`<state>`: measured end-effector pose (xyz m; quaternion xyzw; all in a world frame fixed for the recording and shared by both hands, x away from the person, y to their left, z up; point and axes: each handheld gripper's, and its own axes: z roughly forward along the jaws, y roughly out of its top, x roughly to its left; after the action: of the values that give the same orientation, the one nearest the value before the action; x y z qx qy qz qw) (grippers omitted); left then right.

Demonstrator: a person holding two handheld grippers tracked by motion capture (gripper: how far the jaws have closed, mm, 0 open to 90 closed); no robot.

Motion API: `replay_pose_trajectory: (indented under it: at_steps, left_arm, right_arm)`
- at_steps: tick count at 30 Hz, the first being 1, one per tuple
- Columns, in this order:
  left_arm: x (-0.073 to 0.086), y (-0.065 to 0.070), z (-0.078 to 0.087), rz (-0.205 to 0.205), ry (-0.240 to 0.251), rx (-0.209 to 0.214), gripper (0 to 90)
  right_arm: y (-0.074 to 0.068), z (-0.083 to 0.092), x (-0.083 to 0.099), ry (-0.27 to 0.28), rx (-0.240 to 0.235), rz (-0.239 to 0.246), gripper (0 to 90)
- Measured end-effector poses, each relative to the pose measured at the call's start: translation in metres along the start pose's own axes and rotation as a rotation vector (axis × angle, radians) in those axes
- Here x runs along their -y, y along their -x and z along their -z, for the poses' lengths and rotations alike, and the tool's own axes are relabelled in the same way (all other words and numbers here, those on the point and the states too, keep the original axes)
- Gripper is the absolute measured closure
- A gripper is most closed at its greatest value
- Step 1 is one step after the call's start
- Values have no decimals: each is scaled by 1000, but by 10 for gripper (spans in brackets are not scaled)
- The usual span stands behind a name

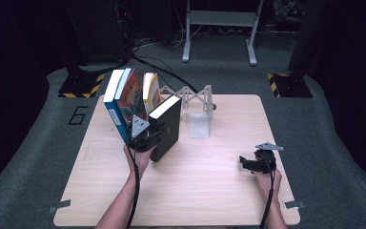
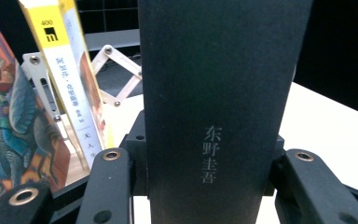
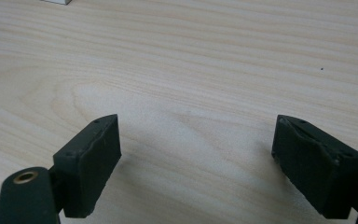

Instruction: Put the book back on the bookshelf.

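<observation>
One book is in hand: the black book (image 1: 166,128) is clamped by its spine between the jaws of the left gripper (image 1: 145,138), just left of the middle of the high view, and it stands upright on the table (image 1: 228,191) with its top tilted toward the right. In the left gripper view the dark spine (image 2: 223,107) rises from the bottom centre of the frame, pressed on both sides by the black jaws. To its left, the yellow-spined book (image 1: 148,90) and the colourful illustrated book (image 1: 129,98) are seen leaning together with a blue book (image 1: 113,102), in the upper left part of the high view; the metal expanding bookend (image 1: 198,107) stands just right of them, near the top centre. The step is judged to be the placing of the black book into the row. The next move is expected to call for the book to be slid toward the yellow-spined one, set upright against it, and only then released. The right gripper (image 1: 253,163) is rested low on the table at the lower right, its jaws held wide apart with nothing between them.
</observation>
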<state>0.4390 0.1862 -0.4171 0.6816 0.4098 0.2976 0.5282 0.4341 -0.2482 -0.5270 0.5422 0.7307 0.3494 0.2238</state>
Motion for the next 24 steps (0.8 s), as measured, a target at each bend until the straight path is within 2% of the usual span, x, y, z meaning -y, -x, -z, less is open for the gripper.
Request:
replay_pose_trajectory:
  at_steps: [1,2,5,13,14,18,24]
  left_arm:
    - [-1,-1,-2,-11,4,-11,545]
    - [-1,-1,-4,0,10,-22,545]
    - [-2,-2,-7,3,4,-26,544]
    - [-4,-3,-15,35,32,-46,544]
    - [-3,-3,-17,41,45,-53,544]
    - [-2,0,-21,42,48,-62,543]
    - [0,6,-21,40,37,-78,542]
  right_arm:
    - [0,0,0,-6,0,2,145]
    - [0,0,0,-6,0,3,145]
    - [-1,0,0,-1,4,8,145]
    - [-1,0,0,-2,4,12,146]
    - [-1,0,0,-3,3,14,146]
    - [-1,0,0,-3,4,14,146]
    - [-1,-1,0,0,5,26,146]
